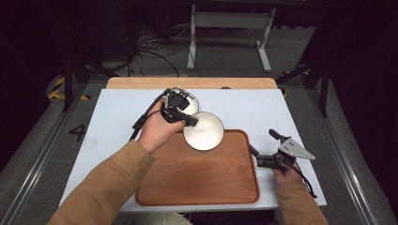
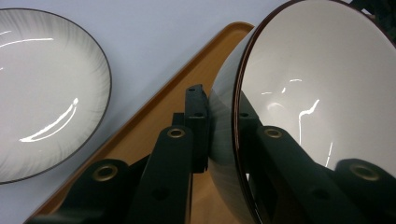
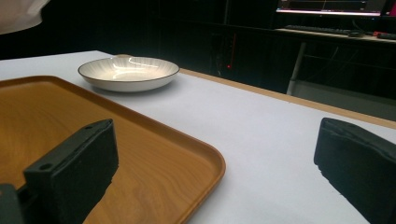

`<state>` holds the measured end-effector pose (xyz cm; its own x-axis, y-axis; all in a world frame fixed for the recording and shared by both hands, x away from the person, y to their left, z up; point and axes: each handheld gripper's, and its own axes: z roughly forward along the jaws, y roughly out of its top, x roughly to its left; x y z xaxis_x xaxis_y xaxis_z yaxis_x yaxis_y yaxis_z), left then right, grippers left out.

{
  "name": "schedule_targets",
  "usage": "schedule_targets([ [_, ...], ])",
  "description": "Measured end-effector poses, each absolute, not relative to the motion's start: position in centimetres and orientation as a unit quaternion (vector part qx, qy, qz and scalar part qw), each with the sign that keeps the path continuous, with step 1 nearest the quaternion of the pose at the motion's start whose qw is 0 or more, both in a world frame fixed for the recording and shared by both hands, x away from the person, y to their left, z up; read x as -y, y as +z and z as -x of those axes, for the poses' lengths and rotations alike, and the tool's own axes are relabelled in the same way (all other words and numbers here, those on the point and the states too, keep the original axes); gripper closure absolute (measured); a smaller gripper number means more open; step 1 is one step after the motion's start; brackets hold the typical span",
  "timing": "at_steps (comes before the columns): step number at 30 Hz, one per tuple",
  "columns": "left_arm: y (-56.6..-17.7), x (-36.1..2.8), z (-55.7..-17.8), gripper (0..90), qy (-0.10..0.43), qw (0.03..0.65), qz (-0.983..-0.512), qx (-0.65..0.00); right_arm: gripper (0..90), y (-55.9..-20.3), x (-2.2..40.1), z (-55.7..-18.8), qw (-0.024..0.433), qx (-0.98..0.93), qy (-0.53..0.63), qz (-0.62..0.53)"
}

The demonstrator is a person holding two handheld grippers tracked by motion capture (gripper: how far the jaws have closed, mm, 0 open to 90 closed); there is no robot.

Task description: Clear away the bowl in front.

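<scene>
**A:** Bowl (image 1: 203, 131) first, in the high view: your left tool (image 1: 180, 114) holds it by the rim, over the far edge of the wooden tray (image 1: 197, 176). It looks lifted, but I cannot tell if its base touches the tray. Why by the rim?

**B:** I think because the wall is thin enough for two jaws, and the bowl can hang freely. Behind your left hand (image 1: 157, 131) there is a second dish (image 1: 190, 101) on the white surface (image 1: 258, 110), mostly covered by the tool.

**A:** And your right tool (image 1: 267, 150)?

**B:** It waits at the right edge of the tray, jaws apart, with nothing between them.

**A:** Now the left gripper view.

**B:** The jaws are clamped on the bowl's wall (image 2: 224, 140), one outside, one inside. The bowl is tilted on its side toward the camera; its far rim is cut off. The shallow plate (image 2: 46, 93) lies on the surface beside the tray (image 2: 196, 79), also cut at the left.

**A:** The right gripper view?

**B:** Jaws wide apart, empty, low over the tray corner (image 3: 205, 158). The plate (image 3: 128, 72) rests beyond it, apart from the tray. The background is too dark to read.
</scene>
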<state>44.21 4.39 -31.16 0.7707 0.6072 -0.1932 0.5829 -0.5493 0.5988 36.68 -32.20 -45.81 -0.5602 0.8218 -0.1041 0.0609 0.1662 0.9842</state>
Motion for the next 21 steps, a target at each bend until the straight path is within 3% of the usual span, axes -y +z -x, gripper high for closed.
schedule_targets([
  [21,-32.1,-3.0,-42.6,82.0,0.009,0.308,-0.9,-0.309,0.0,-46.1,33.2,-36.1,0.341,-0.641,0.604,-0.328],
])
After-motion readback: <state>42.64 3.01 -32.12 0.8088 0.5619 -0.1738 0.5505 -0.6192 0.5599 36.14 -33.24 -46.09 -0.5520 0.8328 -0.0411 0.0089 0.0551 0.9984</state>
